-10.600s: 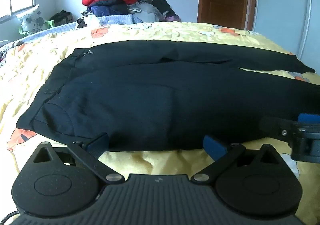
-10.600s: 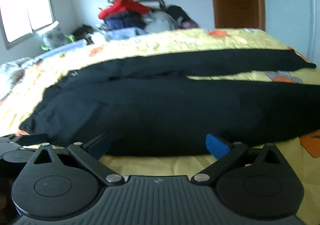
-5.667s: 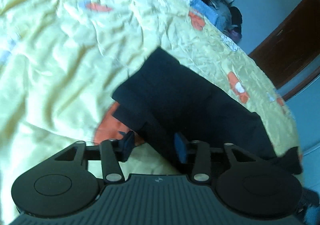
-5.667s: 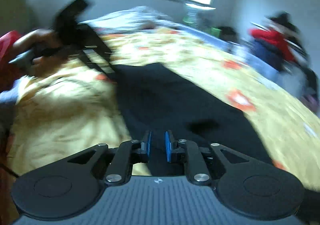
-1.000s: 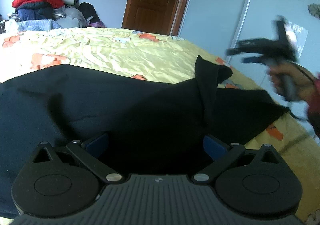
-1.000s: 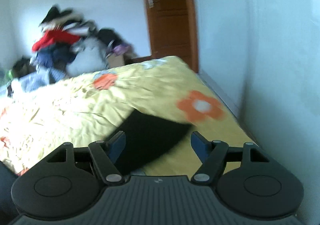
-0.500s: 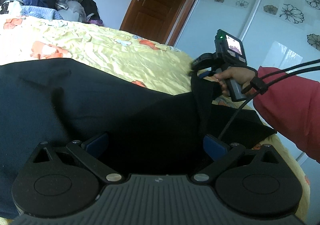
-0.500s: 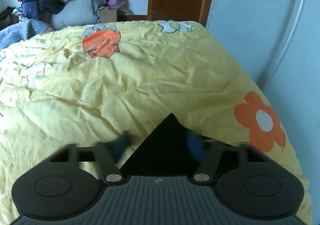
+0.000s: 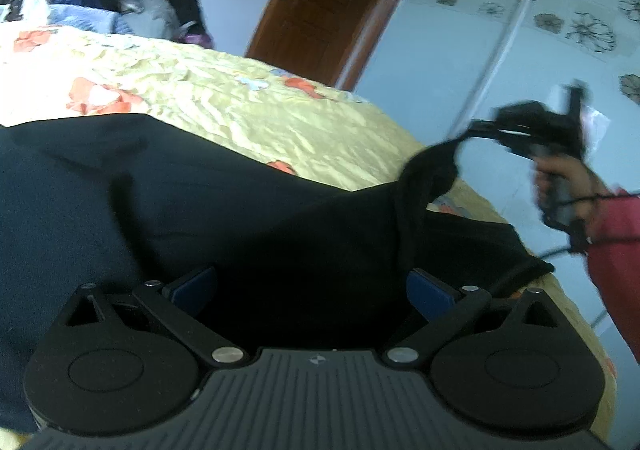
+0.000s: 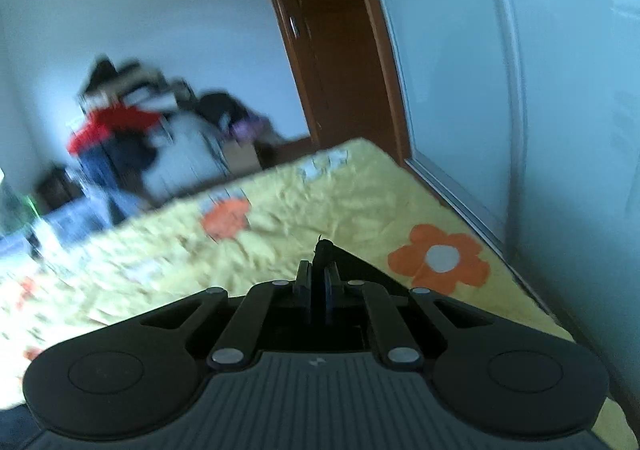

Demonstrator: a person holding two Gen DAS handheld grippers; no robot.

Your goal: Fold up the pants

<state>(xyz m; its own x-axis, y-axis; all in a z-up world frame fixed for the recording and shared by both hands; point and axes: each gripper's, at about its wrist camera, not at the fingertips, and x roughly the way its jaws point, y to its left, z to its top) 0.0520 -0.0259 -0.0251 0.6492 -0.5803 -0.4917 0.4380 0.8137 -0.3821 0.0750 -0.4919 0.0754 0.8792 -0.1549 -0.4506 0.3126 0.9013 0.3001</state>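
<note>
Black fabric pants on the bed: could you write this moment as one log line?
black fabric pants: on yellow floral bedsheet | right gripper: just closed, pinching hem corner, lifted | left gripper: open over pants

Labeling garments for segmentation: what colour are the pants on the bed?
Black, plain, no pattern. The pants show best in the left wrist view, spread over the yellow floral bedsheet.
</note>
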